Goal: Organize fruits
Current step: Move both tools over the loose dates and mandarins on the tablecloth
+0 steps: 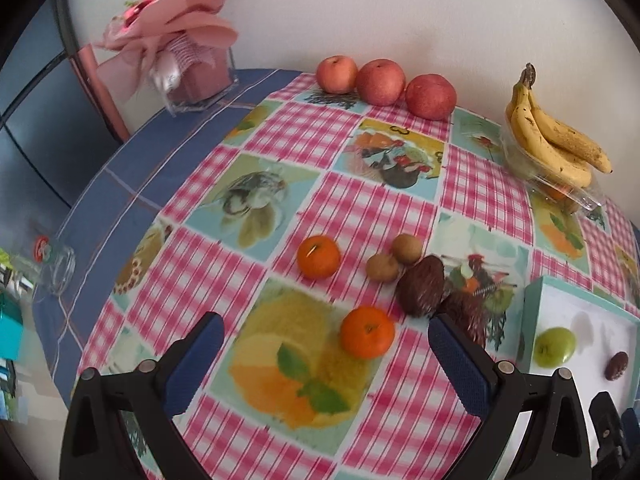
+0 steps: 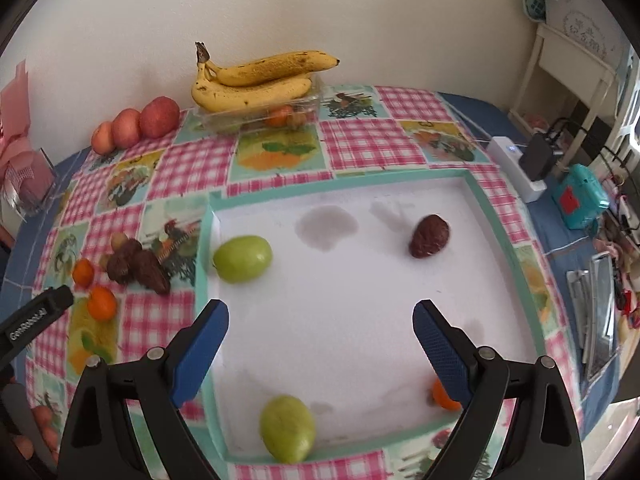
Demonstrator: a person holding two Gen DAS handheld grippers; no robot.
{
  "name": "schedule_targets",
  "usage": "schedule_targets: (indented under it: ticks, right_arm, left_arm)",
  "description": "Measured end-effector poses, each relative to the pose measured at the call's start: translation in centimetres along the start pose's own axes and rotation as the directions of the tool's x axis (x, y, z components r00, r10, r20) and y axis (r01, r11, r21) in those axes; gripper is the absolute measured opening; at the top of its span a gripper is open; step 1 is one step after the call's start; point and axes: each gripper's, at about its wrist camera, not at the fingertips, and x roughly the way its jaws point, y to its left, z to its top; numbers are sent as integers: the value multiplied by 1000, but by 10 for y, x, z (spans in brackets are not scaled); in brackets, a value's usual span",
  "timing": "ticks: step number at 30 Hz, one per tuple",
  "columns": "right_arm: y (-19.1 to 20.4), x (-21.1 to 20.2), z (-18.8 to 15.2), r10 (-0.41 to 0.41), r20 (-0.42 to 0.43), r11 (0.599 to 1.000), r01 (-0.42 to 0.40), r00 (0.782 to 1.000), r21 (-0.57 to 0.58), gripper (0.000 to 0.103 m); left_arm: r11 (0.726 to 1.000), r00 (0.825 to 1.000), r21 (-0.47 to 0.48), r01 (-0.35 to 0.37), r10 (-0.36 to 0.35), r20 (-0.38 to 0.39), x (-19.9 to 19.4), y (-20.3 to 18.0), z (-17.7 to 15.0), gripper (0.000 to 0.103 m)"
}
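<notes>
Teal-rimmed white tray (image 2: 478, 190) holds two green fruits (image 2: 242, 259) and a brown one; both grippers, right (image 2: 320, 344) and left (image 1: 326, 364), gape apart, empty.

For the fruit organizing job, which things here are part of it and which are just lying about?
Part of the job: white tray, green fruits, dark brown fruit, oranges, bananas, apples, left gripper, right gripper, both open and empty.

Lying about: pink bouquet, glass jar, teal device.
</notes>
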Motion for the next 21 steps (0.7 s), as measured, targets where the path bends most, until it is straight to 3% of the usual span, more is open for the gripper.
schedule_targets:
  ticks: [11, 16, 21]
  right_arm:
    - [11, 19, 31, 31, -13, 998, -32, 999, -62, 94]
    - [-1, 17, 45, 59, 12, 998, -59, 998, -19, 94]
    - [-5, 14, 55, 36, 31, 999, -36, 999, -16, 94]
  left_arm:
    - [999, 999, 31, 38, -38, 5, 7, -25, 34, 103]
    - [998, 998, 44, 52, -53, 31, -2, -29, 44, 103]
    - [994, 994, 58, 95, -98, 50, -7, -26, 53, 103]
